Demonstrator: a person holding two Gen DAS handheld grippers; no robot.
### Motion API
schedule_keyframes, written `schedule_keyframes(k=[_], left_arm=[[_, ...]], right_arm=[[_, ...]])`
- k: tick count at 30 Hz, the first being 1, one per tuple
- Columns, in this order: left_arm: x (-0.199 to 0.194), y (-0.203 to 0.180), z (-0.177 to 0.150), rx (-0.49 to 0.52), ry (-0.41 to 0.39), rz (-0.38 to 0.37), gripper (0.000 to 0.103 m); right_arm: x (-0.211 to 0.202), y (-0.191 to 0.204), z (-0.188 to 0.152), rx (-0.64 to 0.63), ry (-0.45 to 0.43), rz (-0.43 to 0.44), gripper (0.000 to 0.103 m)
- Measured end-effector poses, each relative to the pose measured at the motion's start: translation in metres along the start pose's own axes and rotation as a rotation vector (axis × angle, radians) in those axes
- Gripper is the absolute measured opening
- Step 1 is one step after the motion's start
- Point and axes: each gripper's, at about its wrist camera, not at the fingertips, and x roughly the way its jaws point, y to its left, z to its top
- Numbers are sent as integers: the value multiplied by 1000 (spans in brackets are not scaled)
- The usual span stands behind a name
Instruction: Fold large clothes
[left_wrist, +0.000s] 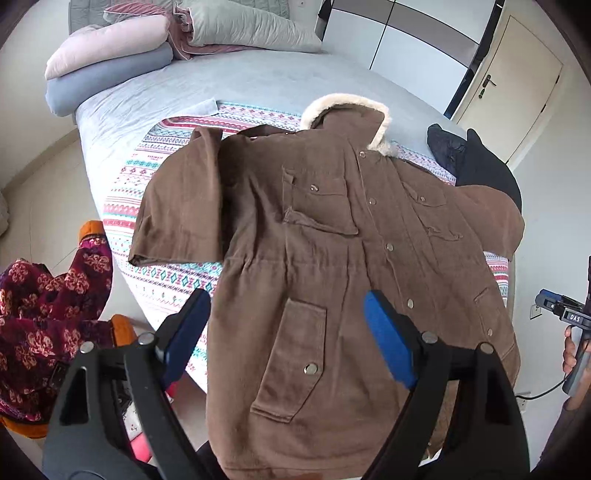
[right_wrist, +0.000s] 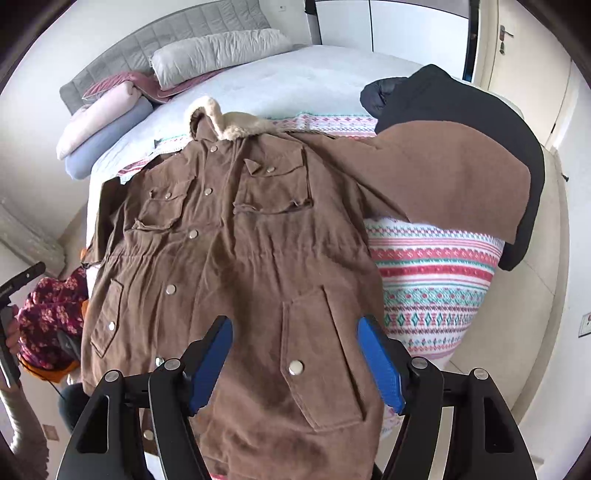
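Brown corduroy coat (left_wrist: 332, 236) is lying flat on the striped blanket (left_wrist: 166, 280) for folding. We are holding both left gripper (left_wrist: 288, 343) and right gripper (right_wrist: 295, 363) wide open, gripping nothing.

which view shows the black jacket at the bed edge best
The right wrist view: the black jacket shows large there, draped over the bed corner behind the brown coat sleeve. The left wrist view catches only a small dark patch of it near its right side.

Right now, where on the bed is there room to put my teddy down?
Bare grey sheet lies between the pillows and the brown coat's fur collar. Nearer, it is crowded: coat across the patterned blanket, black jacket on its right.
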Motion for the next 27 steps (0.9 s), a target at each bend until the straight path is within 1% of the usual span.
schedule_keyframes(k=[3, 6, 7, 10, 11, 12, 14, 15, 16, 19, 21, 23, 25, 27], left_arm=[[22, -19, 30, -2, -45, 17, 85], [56, -28, 51, -40, -109, 32, 86], [71, -30, 55, -55, -121, 31, 86], [122, -30, 60, -99, -107, 10, 86], [139, -29, 62, -105, -103, 17, 86], [154, -29, 65, -102, -98, 42, 86], [173, -24, 66, -99, -137, 72, 86], [179, -20, 64, -110, -149, 70, 86], [185, -15, 63, -125, -141, 62, 86], [198, -3, 62, -164, -81, 37, 86], [197, 4, 63, -179, -69, 30, 86], [193, 9, 64, -195, -76, 14, 86], [188, 13, 65, -213, -84, 3, 86], [184, 14, 66, -220, -89, -15, 86]], right_arm=[[19, 18, 35, -21, 0, 12, 72], [49, 41, 72, -32, 5, 32, 72], [59, 50, 84, -37, 4, 39, 72], [91, 76, 123, -55, -2, 45, 72], [102, 85, 136, -66, -9, 47, 72], [113, 94, 149, -77, -25, 52, 72], [136, 109, 176, -86, -68, 59, 72], [148, 117, 189, -84, -87, 62, 72], [159, 124, 203, -84, -109, 66, 72], [192, 145, 244, -88, -178, 49, 72], [209, 157, 269, -93, -233, 21, 72], [221, 167, 291, -94, -287, -1, 72], [233, 177, 309, -100, -316, -34, 72], [248, 186, 324, -110, -314, -68, 71]])
